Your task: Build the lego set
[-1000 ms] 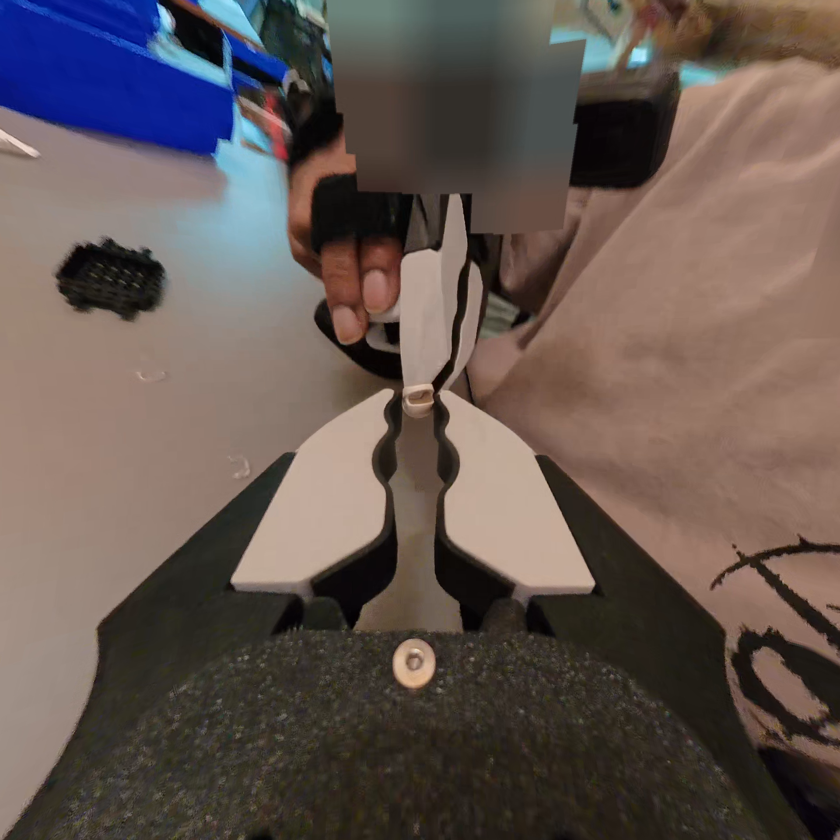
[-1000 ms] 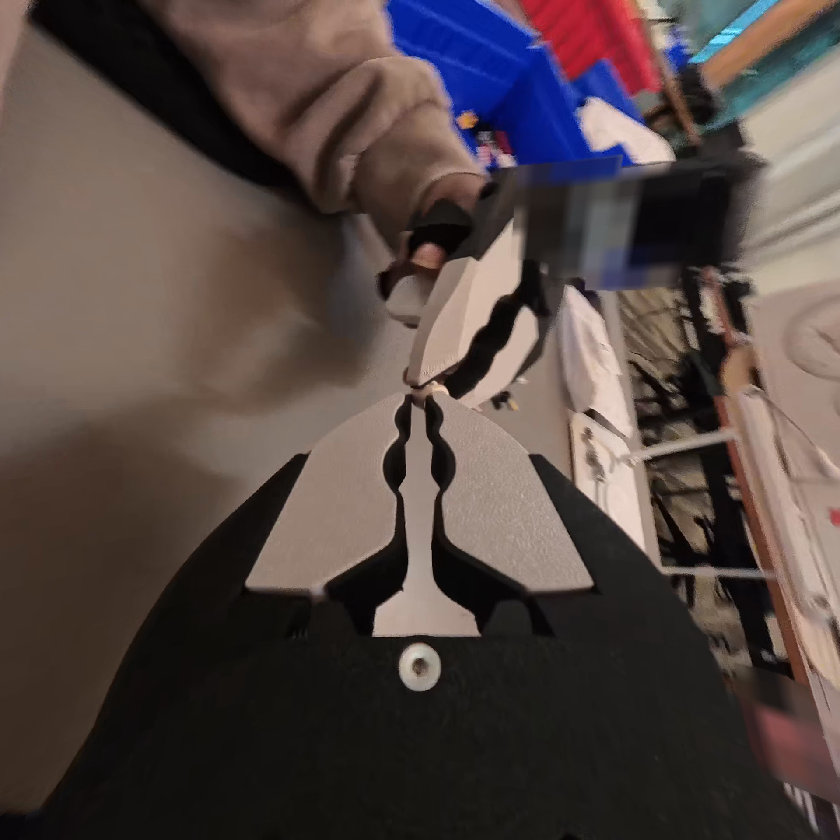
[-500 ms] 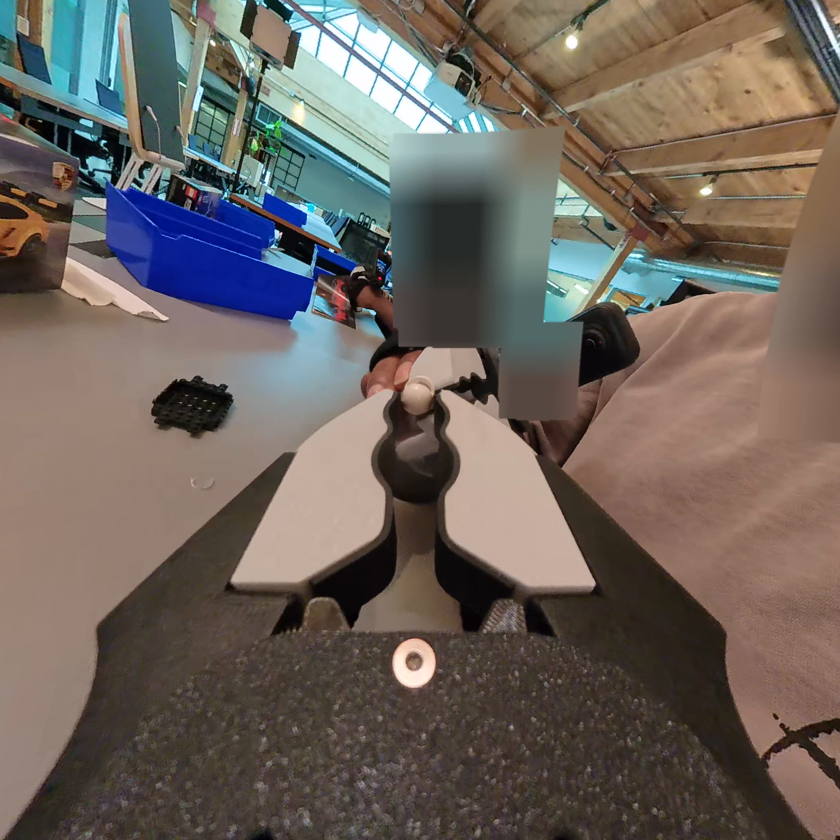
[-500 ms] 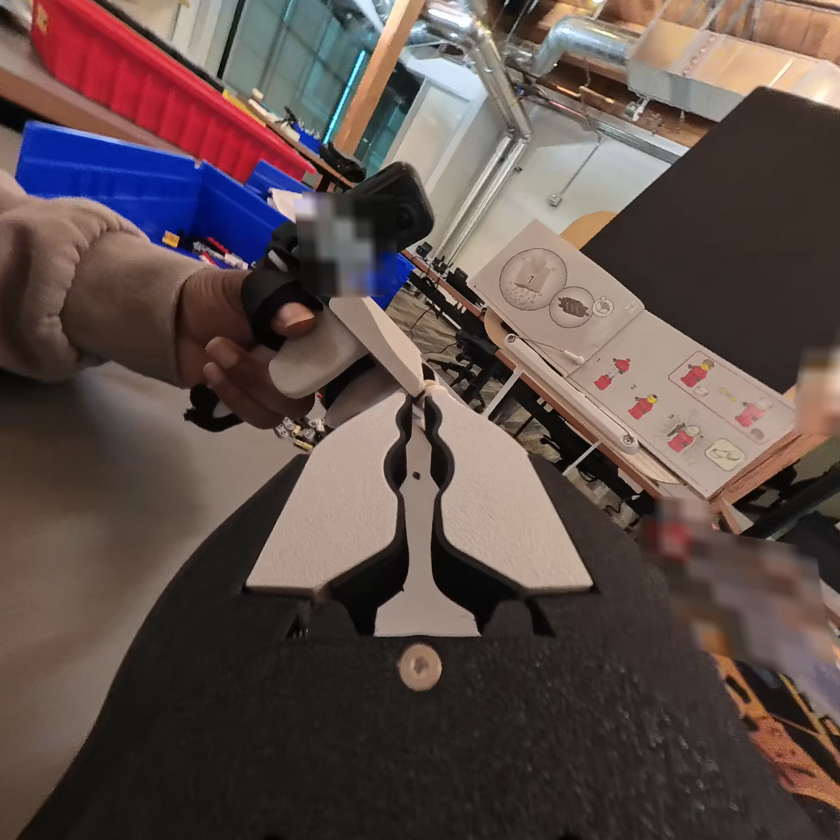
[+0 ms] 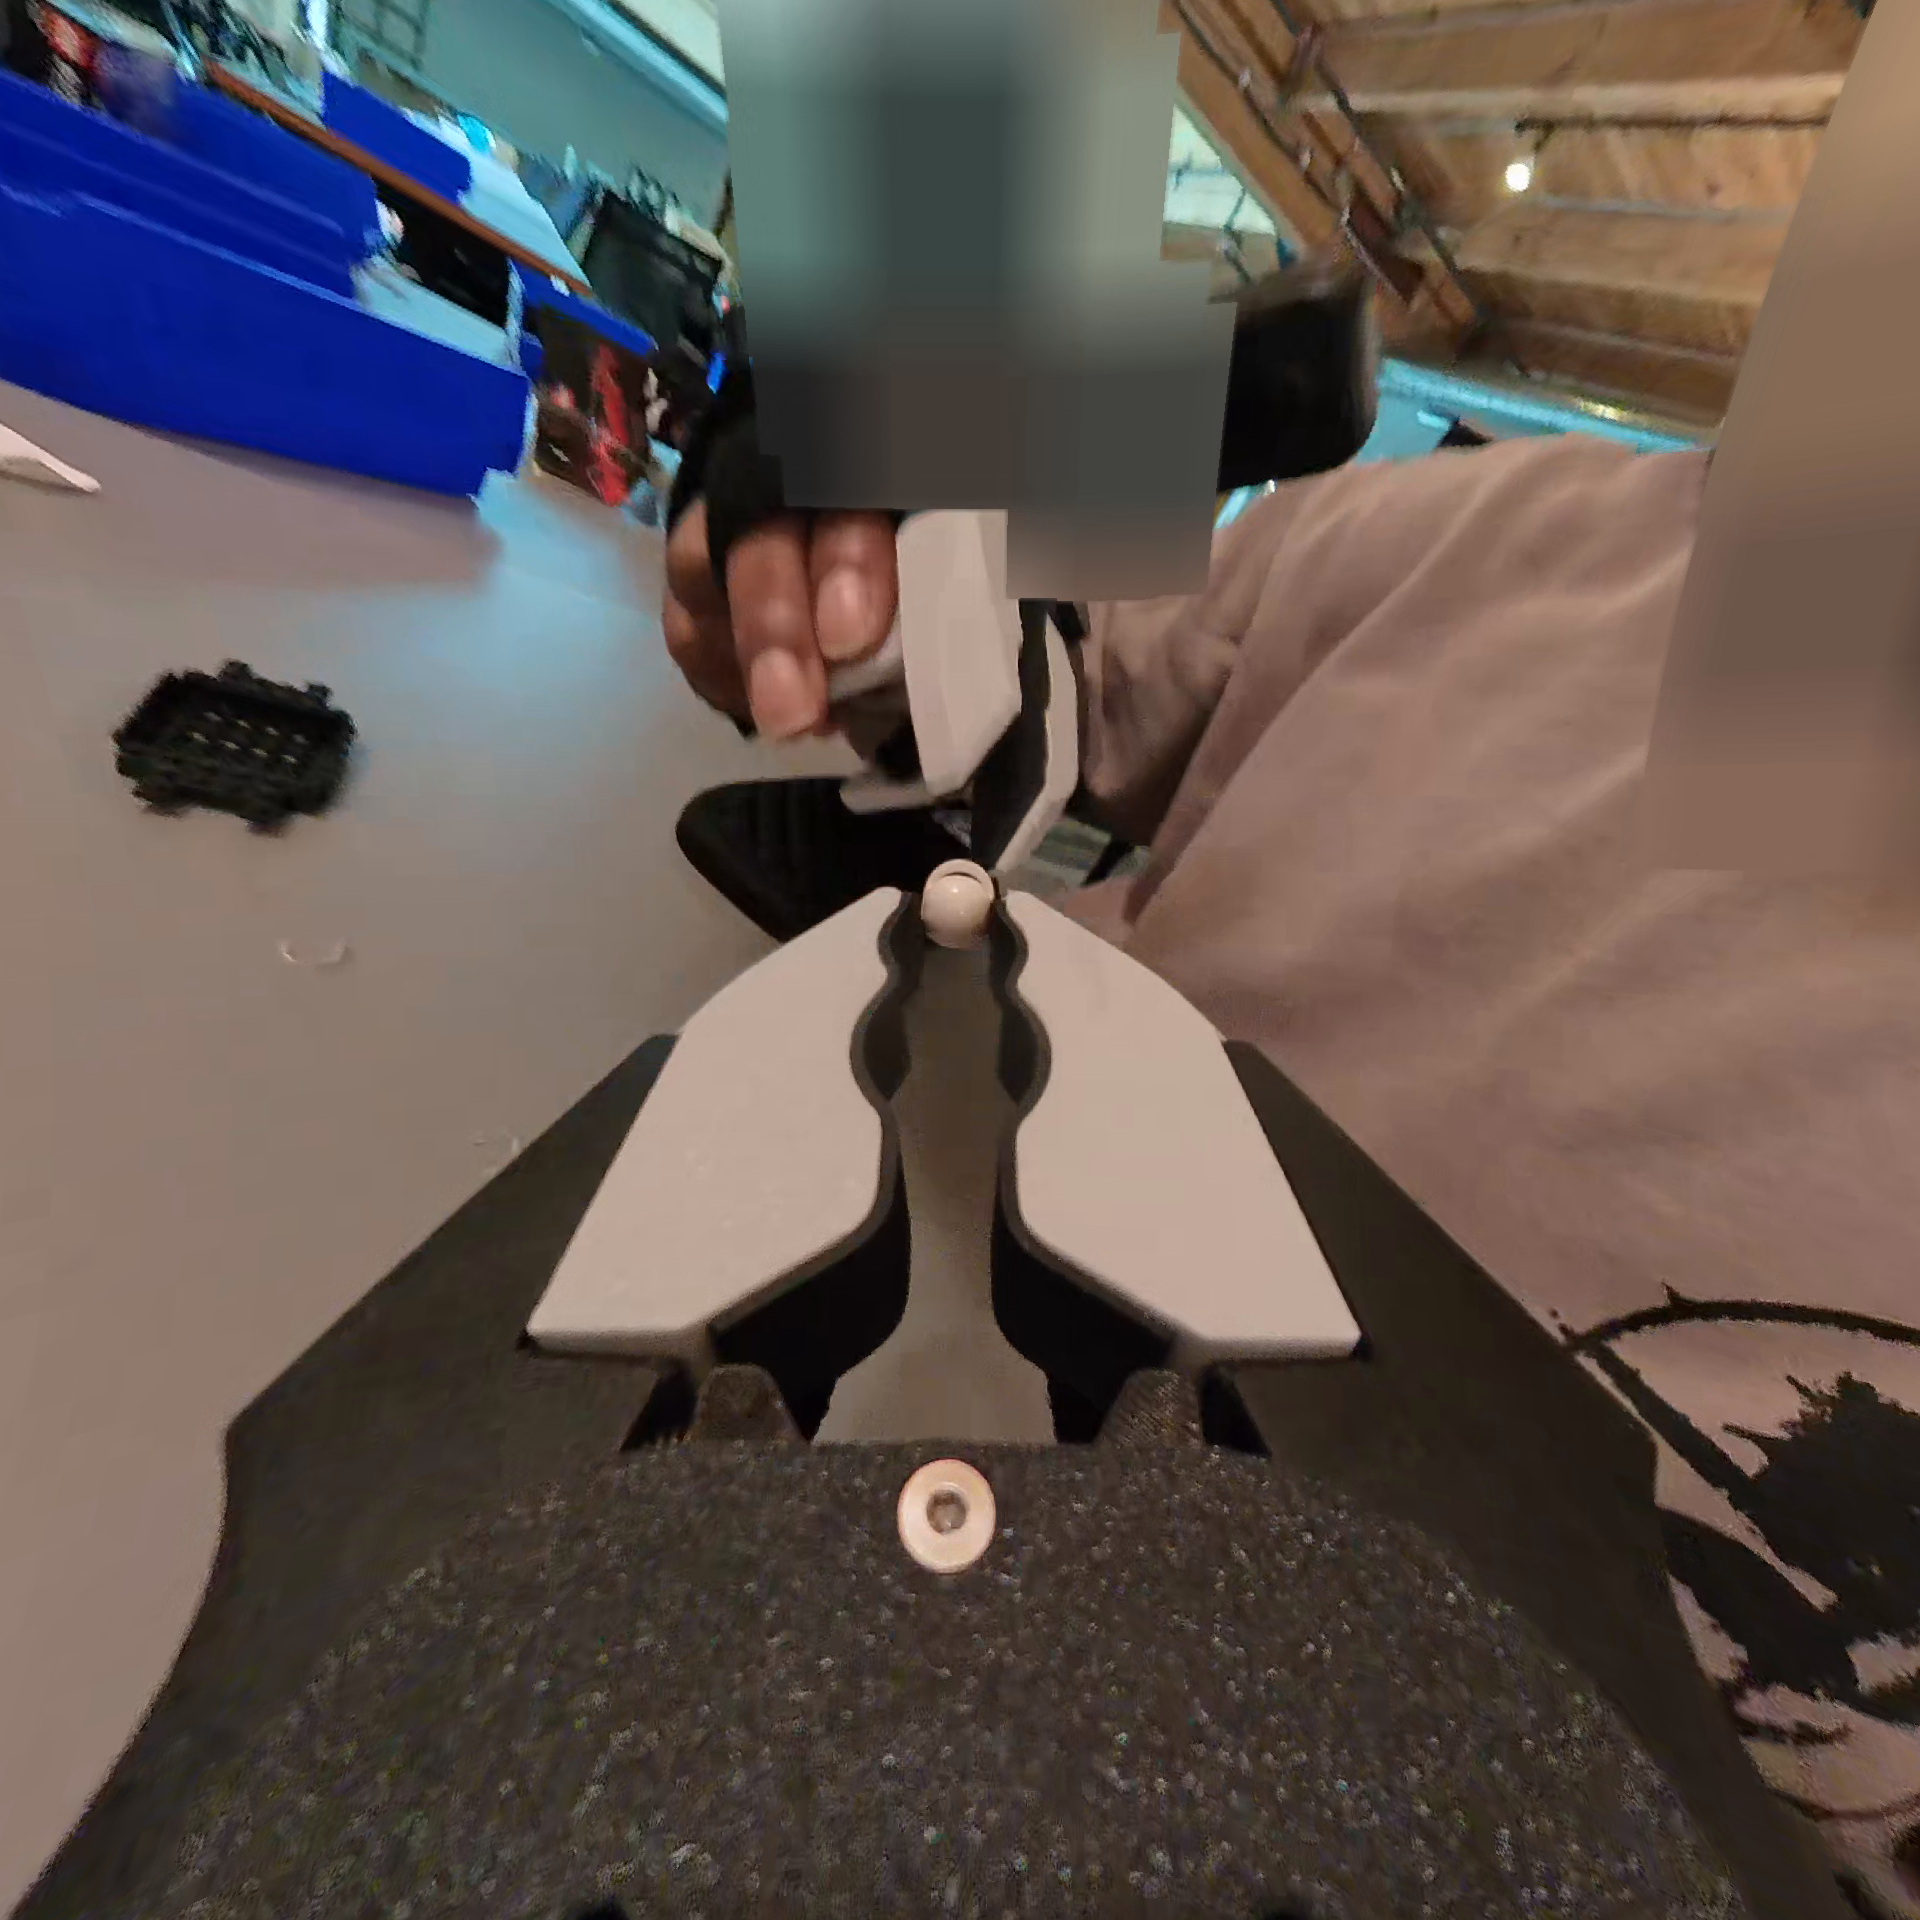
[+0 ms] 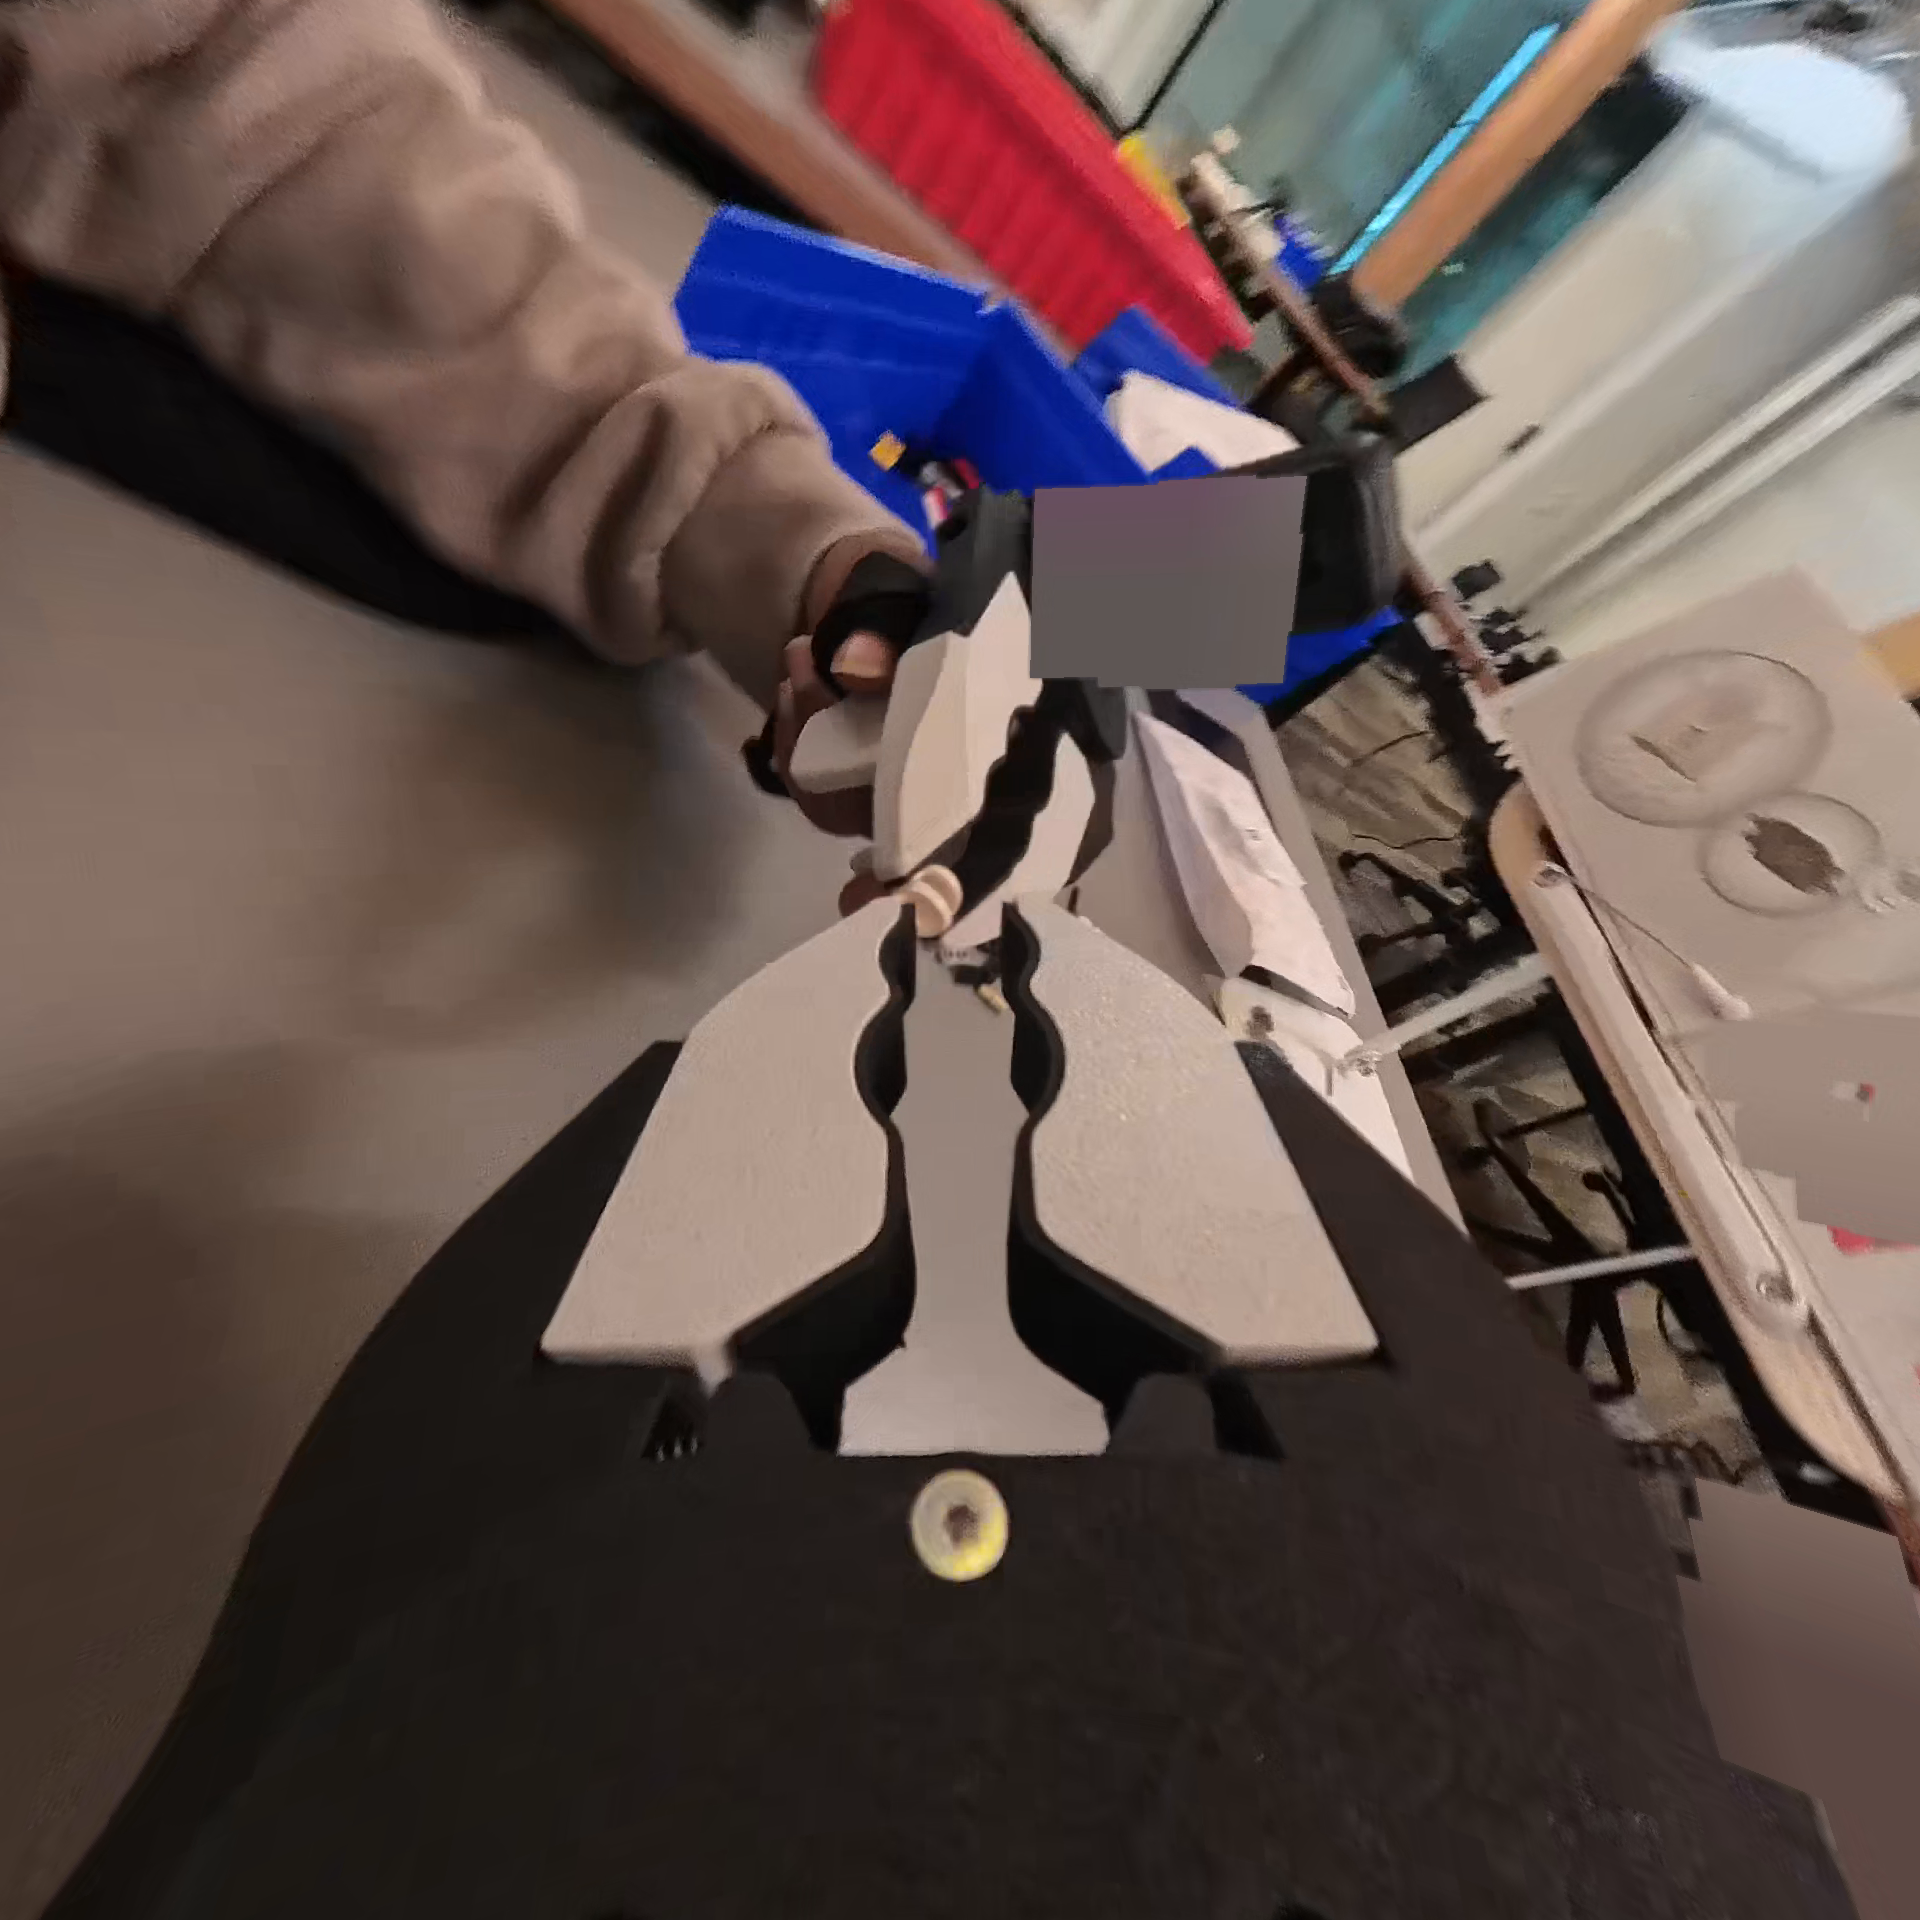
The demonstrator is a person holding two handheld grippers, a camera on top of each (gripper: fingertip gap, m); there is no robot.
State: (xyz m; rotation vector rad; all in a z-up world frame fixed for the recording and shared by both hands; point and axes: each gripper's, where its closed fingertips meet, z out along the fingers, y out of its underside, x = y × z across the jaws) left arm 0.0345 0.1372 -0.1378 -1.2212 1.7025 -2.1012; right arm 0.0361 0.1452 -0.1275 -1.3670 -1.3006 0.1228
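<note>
Because the small cream lego piece (image 5: 956, 906) is little more than a rounded knob on a short stem, the left gripper (image 5: 956, 920) pinches it at the very tips of its fingers, clear of the table, with the round end facing the camera. That leaves most of the part exposed, which I take to be the point: something else can be mated to it or take it over.

In the right wrist view the same piece (image 6: 938, 896) shows side-on at the tip of the far gripper, just beyond the left fingertip of the right gripper (image 6: 961, 920). The right gripper's jaws stand slightly apart and nothing sits between them; it looks released, poised tip to tip with its partner. Whether its finger touches the piece I cannot tell.

Both tools are held by the person's hands (image 5: 774, 613) in mid-air over the grey table (image 5: 312, 1039), probably so the tiny part can be turned freely. A black studded plate (image 5: 234, 748) lies well apart to the left, likely awaiting later steps. Blue bins (image 5: 239, 332) stand behind it, and an open instruction booklet (image 6: 1714, 790) sits off to the right.
</note>
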